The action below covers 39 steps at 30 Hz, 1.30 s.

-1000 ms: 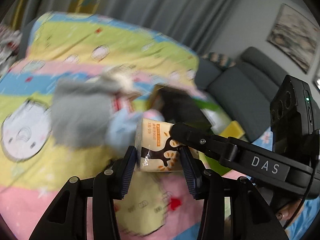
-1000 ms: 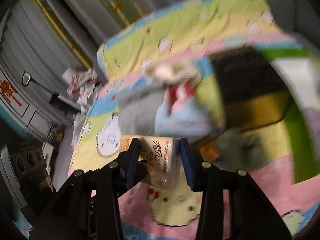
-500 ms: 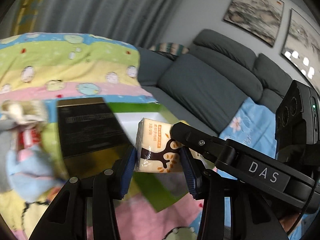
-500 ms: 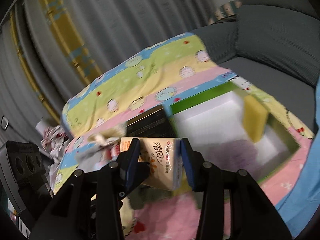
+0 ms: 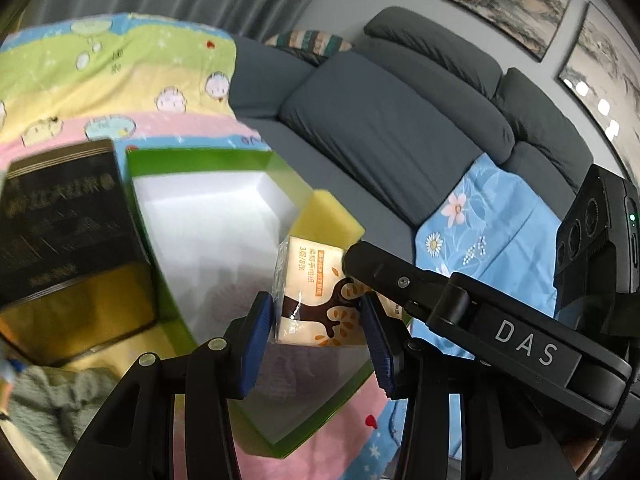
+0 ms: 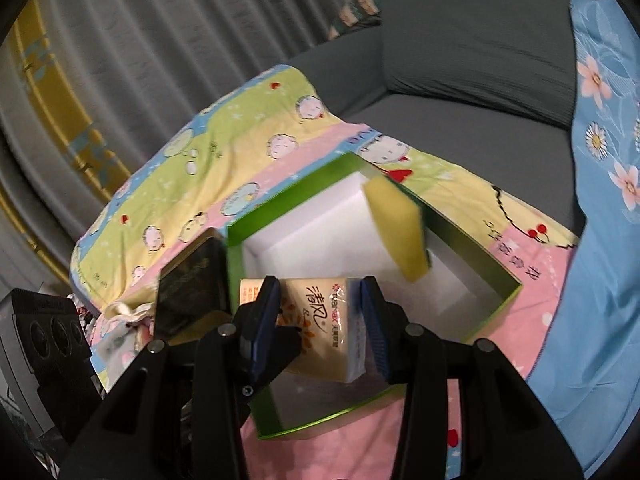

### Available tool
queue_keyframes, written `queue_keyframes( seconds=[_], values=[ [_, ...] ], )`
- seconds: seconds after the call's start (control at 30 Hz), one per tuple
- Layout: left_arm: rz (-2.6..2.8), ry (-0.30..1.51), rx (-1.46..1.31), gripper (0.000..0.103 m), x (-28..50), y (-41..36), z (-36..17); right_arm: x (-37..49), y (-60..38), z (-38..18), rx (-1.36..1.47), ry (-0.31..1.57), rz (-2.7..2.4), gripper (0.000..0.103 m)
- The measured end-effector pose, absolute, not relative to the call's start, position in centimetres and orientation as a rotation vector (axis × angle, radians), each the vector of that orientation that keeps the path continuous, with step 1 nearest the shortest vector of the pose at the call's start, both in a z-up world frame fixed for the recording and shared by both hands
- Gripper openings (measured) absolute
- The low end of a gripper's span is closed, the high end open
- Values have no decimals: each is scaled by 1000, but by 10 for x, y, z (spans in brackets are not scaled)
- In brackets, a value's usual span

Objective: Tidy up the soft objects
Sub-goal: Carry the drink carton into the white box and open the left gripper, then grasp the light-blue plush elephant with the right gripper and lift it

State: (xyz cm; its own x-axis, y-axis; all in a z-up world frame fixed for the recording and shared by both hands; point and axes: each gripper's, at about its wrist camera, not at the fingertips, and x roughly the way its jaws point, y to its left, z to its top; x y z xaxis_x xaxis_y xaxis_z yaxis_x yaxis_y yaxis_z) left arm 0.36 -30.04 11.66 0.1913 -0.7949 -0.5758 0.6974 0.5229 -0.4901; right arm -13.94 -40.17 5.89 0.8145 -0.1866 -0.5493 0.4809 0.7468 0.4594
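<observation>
Both tongs (image 5: 318,330) (image 6: 320,326) around tissue pack (image 5: 308,300)

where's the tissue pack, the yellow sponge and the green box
tissue pack (image 6: 332,328), right wrist view, its printed front face
yellow sponge (image 6: 396,232), right wrist view, its broad yellow face
green box (image 6: 234,264), right wrist view, its left wall

The tissue pack (image 5: 310,294) is printed cream with a brown tree motif and orange lettering. The box (image 6: 236,256) is finished green outside and white inside. The sponge (image 6: 396,232) is coloured yellow. The blanket (image 6: 168,184) is striped pink, yellow, green and blue with cartoon faces. The sofa (image 5: 392,128) is upholstered dark grey.
</observation>
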Motion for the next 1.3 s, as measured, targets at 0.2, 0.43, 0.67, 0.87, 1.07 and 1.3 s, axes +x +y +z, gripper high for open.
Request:
queue_keyframes(
  seconds=[0.2,0.43,0.67,0.87,1.07,1.3],
  values=[
    [-1019,917,-129,46,1,-305,110,-137,-410,50,655,530,-403,43],
    [-1003,887,-120,63,-6,-290,123,-140,-405,58,636,501,-401,71],
    [-930,810,-153,82,-13,-240,144,-148,-387,75,572,459,-397,89],
    [-807,834,-162,82,-17,-171,150,-141,-364,87,532,445,-342,100],
    [-584,871,-186,82,-24,-92,136,-128,-333,93,507,464,-197,102],
    [-400,863,-230,82,-28,-11,96,-86,-276,75,414,594,-59,101]
  ],
)
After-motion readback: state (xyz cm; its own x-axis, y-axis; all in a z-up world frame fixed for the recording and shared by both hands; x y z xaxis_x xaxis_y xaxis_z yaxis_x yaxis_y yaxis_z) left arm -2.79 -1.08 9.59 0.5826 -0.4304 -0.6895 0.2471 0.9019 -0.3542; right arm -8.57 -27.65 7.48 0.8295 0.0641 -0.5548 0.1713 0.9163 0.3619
